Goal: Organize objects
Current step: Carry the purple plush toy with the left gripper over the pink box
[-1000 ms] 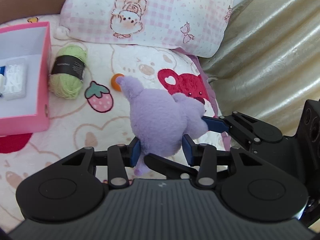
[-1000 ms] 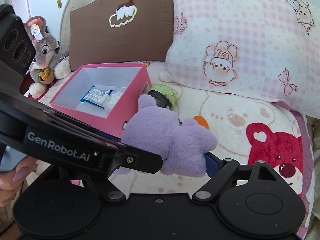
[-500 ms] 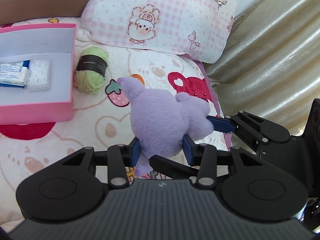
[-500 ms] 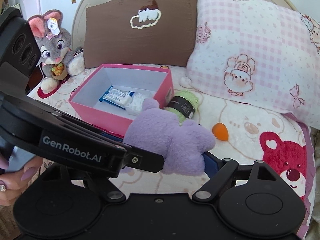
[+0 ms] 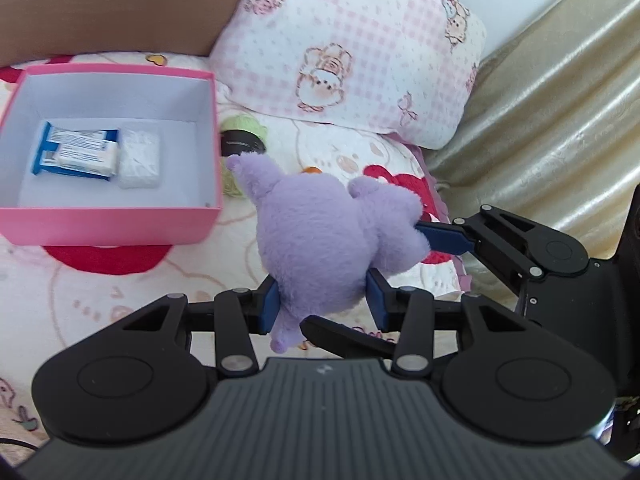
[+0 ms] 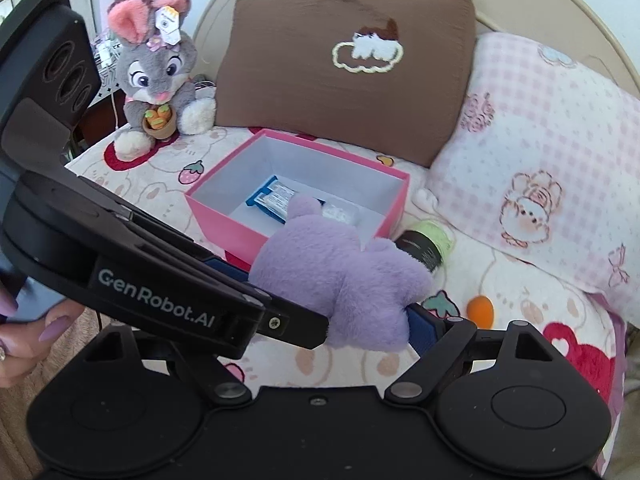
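Both grippers are on the purple plush toy (image 5: 328, 240), held in the air above the cartoon-print bedspread (image 5: 100, 292). Left gripper (image 5: 322, 306) is clamped on the toy's lower body — blue pads pressed into the fur on both sides. Right gripper (image 6: 340, 312) stands wide around the toy's other end; its near blue finger (image 5: 442, 236) is dug into the fur, the far finger is hidden behind the left gripper's body, so a grip on the toy by the look of it. The toy hangs just beside the open pink box (image 5: 108, 224), at its right corner, not inside. In the box: a blue-and-white packet (image 5: 78, 154) and a white pack (image 5: 140, 158), side by side. Green yarn ball (image 6: 430, 242) and a small orange ball (image 6: 480, 308) lie on the bedspread beyond the toy. Pink checked pillow (image 5: 352, 52) and brown pillow (image 6: 344, 68) at the headboard — grey bunny plush (image 6: 156, 76) sits at the far corner.
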